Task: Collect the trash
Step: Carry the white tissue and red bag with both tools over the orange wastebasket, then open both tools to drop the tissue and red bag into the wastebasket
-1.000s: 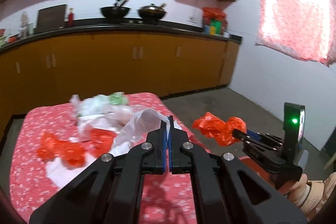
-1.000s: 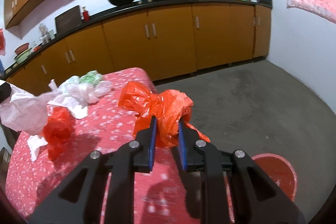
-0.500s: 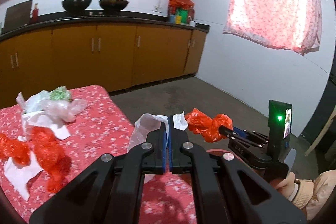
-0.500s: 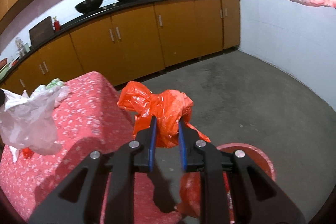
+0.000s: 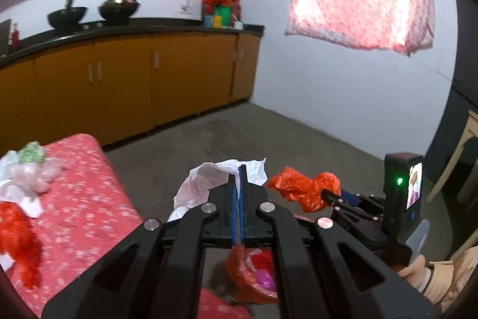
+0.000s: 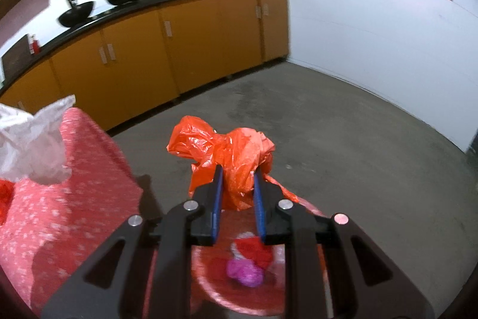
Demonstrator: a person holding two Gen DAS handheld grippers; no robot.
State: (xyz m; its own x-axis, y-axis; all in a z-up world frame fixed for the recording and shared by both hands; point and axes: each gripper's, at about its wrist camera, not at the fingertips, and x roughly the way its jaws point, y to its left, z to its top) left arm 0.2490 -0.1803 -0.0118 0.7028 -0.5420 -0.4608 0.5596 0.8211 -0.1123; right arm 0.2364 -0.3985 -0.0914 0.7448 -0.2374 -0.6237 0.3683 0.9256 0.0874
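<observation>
The left gripper (image 5: 239, 169) has its jaws pressed together on a thin, crinkled white plastic bag (image 5: 206, 181) that billows limply beside the blue pads. The right gripper (image 6: 237, 169) has its jaws clamped on a crumpled, glossy orange plastic bag (image 6: 233, 151), bunched into a knot between them. Both bags hang over a round red bin (image 6: 310, 211) on the rough grey concrete floor (image 6: 343, 124), with red and magenta scraps inside. More wrinkled bags (image 5: 33, 172) lie on the desk (image 5: 86, 199), which is covered in a red flowered cloth.
</observation>
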